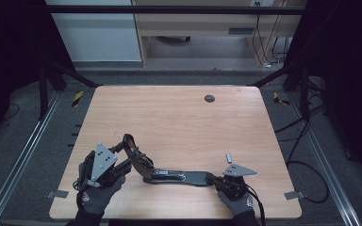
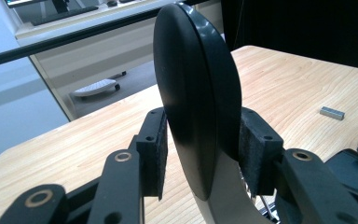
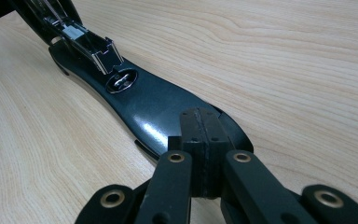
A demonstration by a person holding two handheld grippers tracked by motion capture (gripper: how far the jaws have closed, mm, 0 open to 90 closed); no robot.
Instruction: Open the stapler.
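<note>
The stiff, slick stapler [image 1: 169, 175] looks hinge-floppy: left gripper [image 2: 204, 149] clamps its raised top arm [image 2: 196, 88]; right gripper [image 3: 204, 140], jaws together, pins the base [image 3: 154, 107].

left gripper [image 1: 122, 165]: gloved hand, jaws part-open, pads [image 2: 157, 140] bracketing a black lid | right gripper [image 1: 222, 182]: gloved hand, jaws together, fingertips pressed down

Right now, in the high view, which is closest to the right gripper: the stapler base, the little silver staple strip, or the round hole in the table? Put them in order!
From the right gripper:
1. Stapler base: right at its closed jaws, stretching left.
2. Staple strip: just behind it on the table.
3. Round hole: far off, near the back edge.
</note>
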